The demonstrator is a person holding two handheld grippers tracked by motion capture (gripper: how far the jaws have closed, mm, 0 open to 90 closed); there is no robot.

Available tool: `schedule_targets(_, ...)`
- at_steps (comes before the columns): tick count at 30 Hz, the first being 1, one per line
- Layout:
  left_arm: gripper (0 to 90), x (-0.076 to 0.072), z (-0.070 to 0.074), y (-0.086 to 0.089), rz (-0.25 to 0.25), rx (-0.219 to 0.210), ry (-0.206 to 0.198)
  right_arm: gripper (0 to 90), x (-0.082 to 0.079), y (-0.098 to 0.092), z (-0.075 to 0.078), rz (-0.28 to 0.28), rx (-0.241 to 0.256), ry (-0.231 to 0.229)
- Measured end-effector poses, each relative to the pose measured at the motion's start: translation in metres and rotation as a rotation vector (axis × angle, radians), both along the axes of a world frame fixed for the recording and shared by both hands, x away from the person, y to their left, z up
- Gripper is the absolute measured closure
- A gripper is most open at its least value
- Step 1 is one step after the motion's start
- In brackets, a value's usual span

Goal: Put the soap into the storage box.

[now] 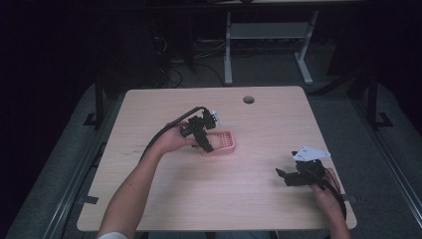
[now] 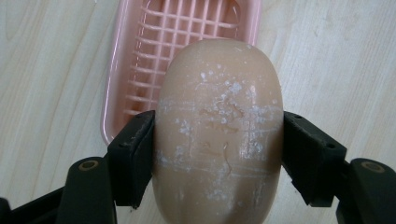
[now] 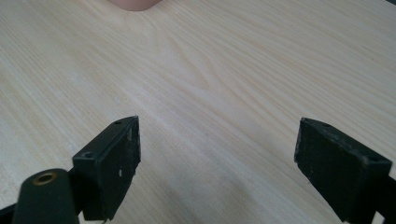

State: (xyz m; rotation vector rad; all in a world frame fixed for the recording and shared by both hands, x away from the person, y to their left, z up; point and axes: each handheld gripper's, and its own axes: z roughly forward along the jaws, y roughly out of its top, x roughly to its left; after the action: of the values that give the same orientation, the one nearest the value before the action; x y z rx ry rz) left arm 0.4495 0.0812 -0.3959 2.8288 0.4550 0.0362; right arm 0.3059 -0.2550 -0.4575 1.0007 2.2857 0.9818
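Two grippers | left gripper (image 2: 218,158) jaws clamp soap (image 2: 218,135) (above pink tray (image 2: 121,70)) | right gripper (image 3: 217,163) jaws wide, empty

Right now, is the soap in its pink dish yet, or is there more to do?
Not yet. Done: the left gripper has the soap bar pinched between its fingers and holds it at the near end of the pink soap dish. In hand: the soap, not let go. Left: probably laying it on the dish's grid and opening up. The right gripper sits open, apart over the table.
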Motion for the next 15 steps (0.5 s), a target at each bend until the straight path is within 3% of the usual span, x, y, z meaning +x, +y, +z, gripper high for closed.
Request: schedule_targets(15, 31.5, 0.015, 0.004, -0.011, 0.000, 0.018, -0.005, 13.9, 0.001, -0.001, 0.000, 0.000, 0.005, -0.001)
